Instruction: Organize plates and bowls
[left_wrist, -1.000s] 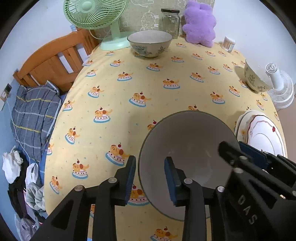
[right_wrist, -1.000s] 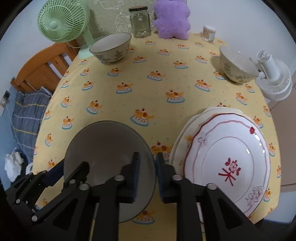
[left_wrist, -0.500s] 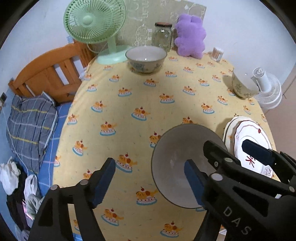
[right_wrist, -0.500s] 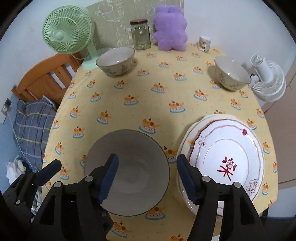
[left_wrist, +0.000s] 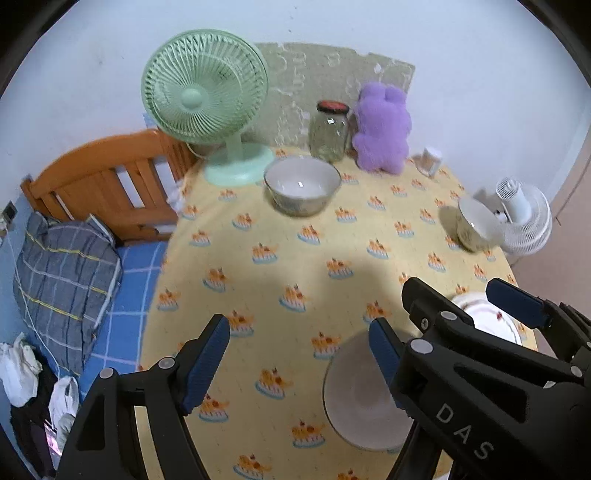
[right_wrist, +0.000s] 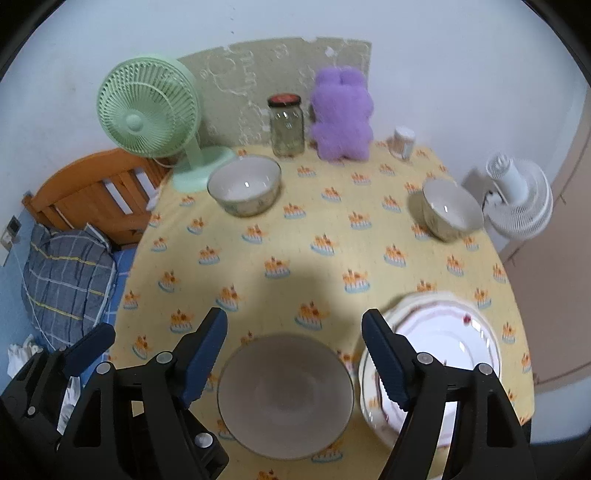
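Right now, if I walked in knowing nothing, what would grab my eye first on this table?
Probably the yellow tablecloth printed with little cartoon cakes, and the purple plush toy sitting at the far edge beside a glass jar. To the far left stands a mint-green fan. Nearest the camera, a grey bowl sits next to a stack of red-trimmed plates.

"das" stands on the right gripper (left_wrist: 447, 314) body.
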